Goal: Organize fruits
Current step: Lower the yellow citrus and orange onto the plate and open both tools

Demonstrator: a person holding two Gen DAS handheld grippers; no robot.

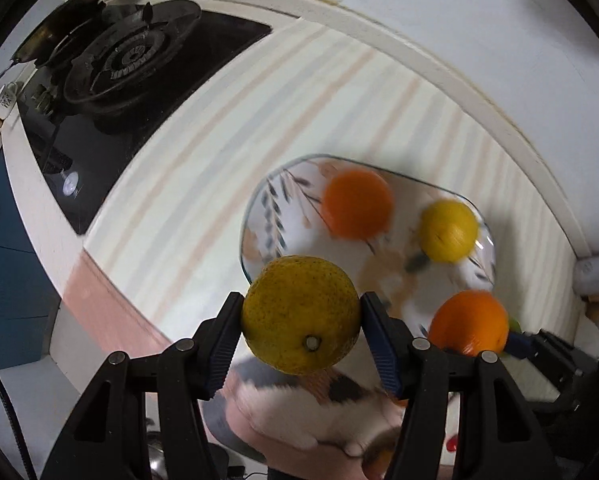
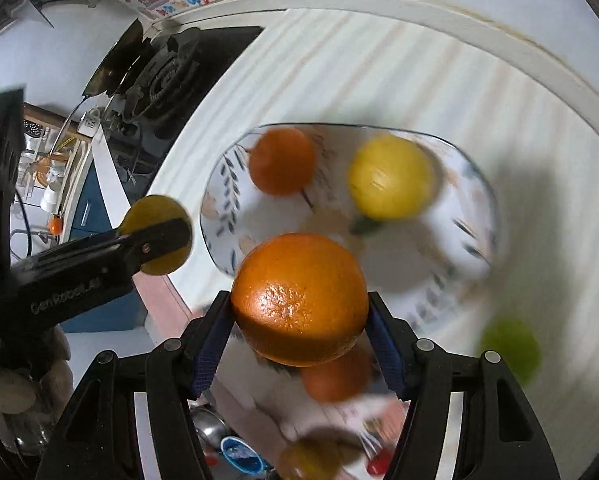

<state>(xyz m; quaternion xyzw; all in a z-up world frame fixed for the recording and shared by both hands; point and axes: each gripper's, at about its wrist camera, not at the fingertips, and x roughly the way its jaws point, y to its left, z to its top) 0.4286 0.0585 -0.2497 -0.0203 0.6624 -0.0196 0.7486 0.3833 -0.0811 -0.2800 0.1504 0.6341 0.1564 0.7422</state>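
- Closest to my left camera, the left gripper (image 1: 302,316) pinches a yellow-green citrus (image 1: 301,314) between its blue pads, stem scar facing the lens; the fruit hangs in the air near the front edge of the counter.
- My right gripper (image 2: 299,300) clamps a big orange (image 2: 299,298) the same way, held above the near rim of the plate (image 2: 219,208).
- From the right wrist view I see the left gripper off to the side, its citrus (image 2: 157,216) just outside the plate's left rim.
- On the plate, a leaf-patterned dish on the striped counter (image 1: 219,128), lie a smaller orange fruit (image 1: 357,204) toward its far left and a yellow lemon (image 1: 448,230) toward its far right, apart from each other.
- Blurred green fruit (image 2: 510,346) lies on the counter by the plate's near right corner.
- Another orange (image 2: 335,376) shows under the right gripper; I cannot tell what it rests on.
- Black gas stove (image 1: 131,60) occupies the counter's far left corner, well apart from the plate.
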